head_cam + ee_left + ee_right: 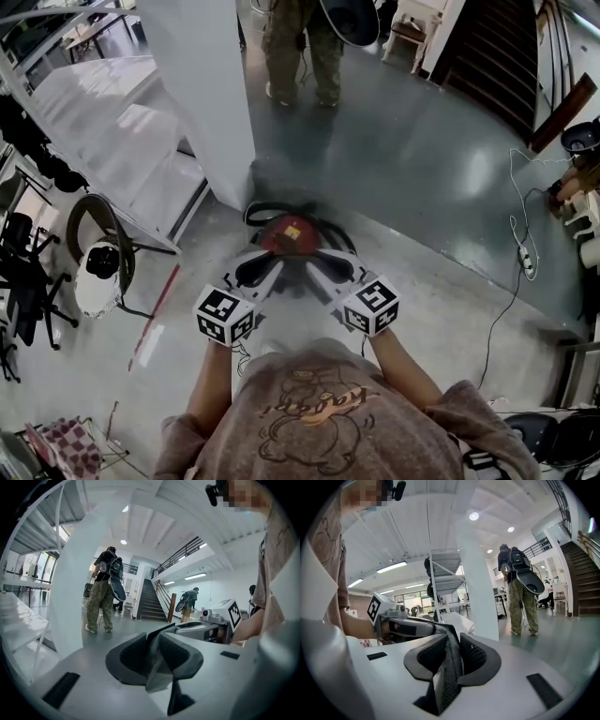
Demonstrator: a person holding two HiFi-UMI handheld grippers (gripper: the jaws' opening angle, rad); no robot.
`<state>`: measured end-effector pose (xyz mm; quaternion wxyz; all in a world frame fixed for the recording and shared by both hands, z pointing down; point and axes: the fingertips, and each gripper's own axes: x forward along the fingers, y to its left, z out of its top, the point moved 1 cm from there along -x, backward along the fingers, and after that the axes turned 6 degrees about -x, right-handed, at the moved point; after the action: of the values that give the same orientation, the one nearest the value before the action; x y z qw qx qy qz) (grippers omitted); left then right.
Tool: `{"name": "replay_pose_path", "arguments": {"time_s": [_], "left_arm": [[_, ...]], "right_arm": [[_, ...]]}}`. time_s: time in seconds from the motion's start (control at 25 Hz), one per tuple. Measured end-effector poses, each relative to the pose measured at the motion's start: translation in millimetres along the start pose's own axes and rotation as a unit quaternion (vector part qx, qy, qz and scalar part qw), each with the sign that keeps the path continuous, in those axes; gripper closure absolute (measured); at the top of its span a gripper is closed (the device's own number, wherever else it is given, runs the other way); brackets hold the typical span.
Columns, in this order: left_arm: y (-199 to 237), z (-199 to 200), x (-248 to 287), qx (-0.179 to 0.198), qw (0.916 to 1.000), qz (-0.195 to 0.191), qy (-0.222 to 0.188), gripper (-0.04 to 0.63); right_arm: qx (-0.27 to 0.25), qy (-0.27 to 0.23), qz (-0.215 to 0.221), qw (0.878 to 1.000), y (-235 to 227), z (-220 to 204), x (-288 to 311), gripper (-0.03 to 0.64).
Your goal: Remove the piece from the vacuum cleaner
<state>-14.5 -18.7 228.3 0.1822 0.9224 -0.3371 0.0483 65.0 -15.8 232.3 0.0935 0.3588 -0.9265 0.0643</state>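
Observation:
The red vacuum cleaner (291,234) with a black hose sits on the floor in front of me, just beyond both grippers. My left gripper (274,270) and right gripper (317,270) are held close together above it, tips facing each other. In the left gripper view the left gripper (157,656) is shut on a thin grey piece (158,674) that hangs down between the pads. The right gripper view shows the right gripper (451,656) shut on a dark, mesh-textured piece (447,679). Each view shows the other gripper right behind it. The piece is hard to make out in the head view.
A white pillar (202,84) stands just behind the vacuum cleaner, with white shelving (103,122) to its left. A person in camouflage trousers (300,47) stands further back. A cable and power strip (523,253) lie on the floor at right. Dark stairs (506,56) rise at the back right.

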Motion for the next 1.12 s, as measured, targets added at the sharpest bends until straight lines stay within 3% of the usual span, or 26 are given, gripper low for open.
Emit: {"name": "replay_pose_path", "arguments": {"time_s": [1.12], "left_arm": [[8.5,-5.1,4.9,-0.022,0.9995,0.022,-0.003,0.509]], "right_arm": [[0.03,0.0,-0.005,1.0,-7.3,-7.5,9.1,0.543]]}}
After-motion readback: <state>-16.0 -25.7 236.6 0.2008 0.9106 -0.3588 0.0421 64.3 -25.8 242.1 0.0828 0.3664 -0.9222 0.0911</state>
